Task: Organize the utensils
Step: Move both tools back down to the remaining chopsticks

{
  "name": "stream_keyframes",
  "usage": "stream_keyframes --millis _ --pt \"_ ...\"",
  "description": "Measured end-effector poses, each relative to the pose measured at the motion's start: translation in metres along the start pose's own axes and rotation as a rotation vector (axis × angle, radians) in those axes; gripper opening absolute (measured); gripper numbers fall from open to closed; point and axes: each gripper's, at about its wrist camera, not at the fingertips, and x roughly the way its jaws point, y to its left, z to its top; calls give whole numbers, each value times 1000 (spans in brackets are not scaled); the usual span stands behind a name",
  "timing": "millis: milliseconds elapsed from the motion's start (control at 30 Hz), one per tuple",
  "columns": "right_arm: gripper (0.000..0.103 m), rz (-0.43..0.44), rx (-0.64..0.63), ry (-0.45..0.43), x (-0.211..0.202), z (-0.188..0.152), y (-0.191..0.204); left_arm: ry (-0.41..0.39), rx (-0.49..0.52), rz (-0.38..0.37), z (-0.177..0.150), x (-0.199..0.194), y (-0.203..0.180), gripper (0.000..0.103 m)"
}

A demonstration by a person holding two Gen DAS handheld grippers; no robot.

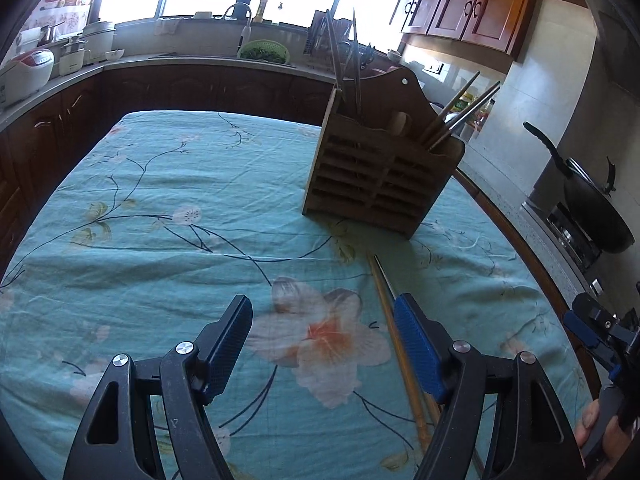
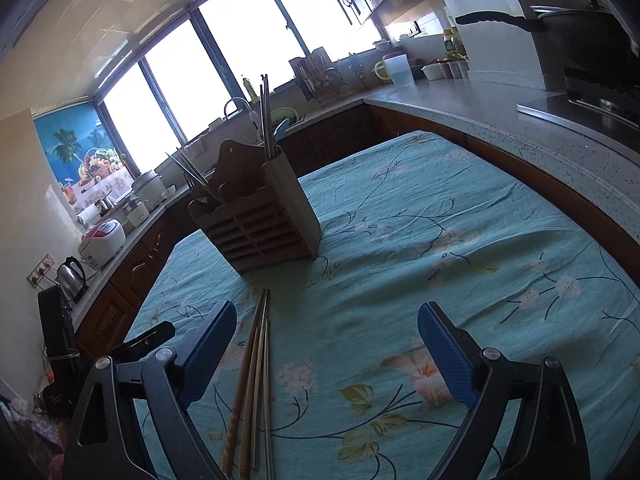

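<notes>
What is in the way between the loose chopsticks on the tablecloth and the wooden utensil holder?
Nothing visible. The chopsticks lie on the tablecloth in front of the wooden utensil holder, with only bare cloth between. The right gripper is open above the cloth, the chopsticks beside its left finger.

Windows (image 2: 248,52): a wide curved row, blown out white, far ahead of the jaws.
Upper cabinets (image 1: 460,8): reddish wood with arched doors, ahead and to the right of the left jaws.
Counter (image 2: 500,120): pale speckled stone, wrapping the room, beyond and right of the right jaws.
Lower cabinets (image 1: 180,88): dark wood under the counter.
Tablecloth (image 1: 180,208): teal with blossoms, spread directly below the jaws.
Wall poster (image 2: 80,160): palms and fruit, far left.
Light: strong daylight from behind, dim interior.
</notes>
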Motion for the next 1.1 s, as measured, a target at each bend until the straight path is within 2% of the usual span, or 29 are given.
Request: stream_keyframes --millis 233,433,500,533,600,700,967,1100 --pt "93 -9 2 0 -1 3 -3 72 47 9 21 41 -22 67" --pt "93 -24 13 10 1 4 -7 173 104 33 33 97 -40 46" --pt "93 -29 15 11 1 5 -8 212 120 28 32 113 -43 32" --pt "93 -32 16 12 2 6 -8 231 129 28 32 122 -45 32" --pt "92 -38 16 14 3 7 -8 209 189 52 30 125 -52 28" --pt "87 -40 4 26 7 8 -5 217 244 21 26 127 -53 16" --pt "63 -6 -65 129 37 4 15 248 365 8 0 78 -20 9" --pt "55 24 -132 207 71 1 39 252 322 24 -5 61 -2 9"
